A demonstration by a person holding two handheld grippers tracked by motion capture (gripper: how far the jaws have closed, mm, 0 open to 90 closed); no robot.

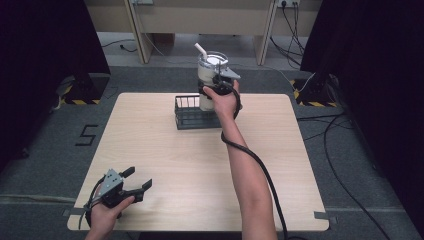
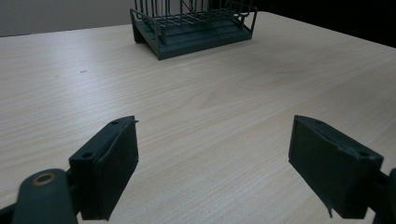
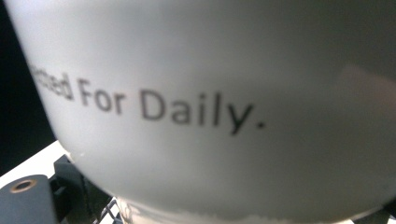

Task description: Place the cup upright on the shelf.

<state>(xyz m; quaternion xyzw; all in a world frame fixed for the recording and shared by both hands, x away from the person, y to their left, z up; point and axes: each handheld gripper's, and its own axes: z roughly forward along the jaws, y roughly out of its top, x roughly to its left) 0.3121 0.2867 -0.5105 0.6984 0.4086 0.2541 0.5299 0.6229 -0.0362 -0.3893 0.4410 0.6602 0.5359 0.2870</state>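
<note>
At the far side of the light wooden tabletop (image 1: 200, 160) the right gripper (image 1: 221, 86) holds a tall white cup with a clear lid and a white straw (image 1: 208, 75). The cup stands upright, its long axis vertical, directly over the dark wire basket (image 1: 192, 112), and its lower end seems to be at or just inside the basket's right part; I cannot tell if it touches the bottom. In the right gripper view the cup's white wall with printed words (image 3: 210, 107) is pressed close to the camera, so the fingers look closed around it, though the fingers themselves are hidden. The left gripper (image 1: 131, 187) rests at the near left corner, well apart from the basket (image 2: 194, 28), with its fingers (image 2: 109, 163) wide open and holding nothing. The right hand is clearly the nearer one, and I judge the coming move is straight up or down along the cup's axis.
</note>
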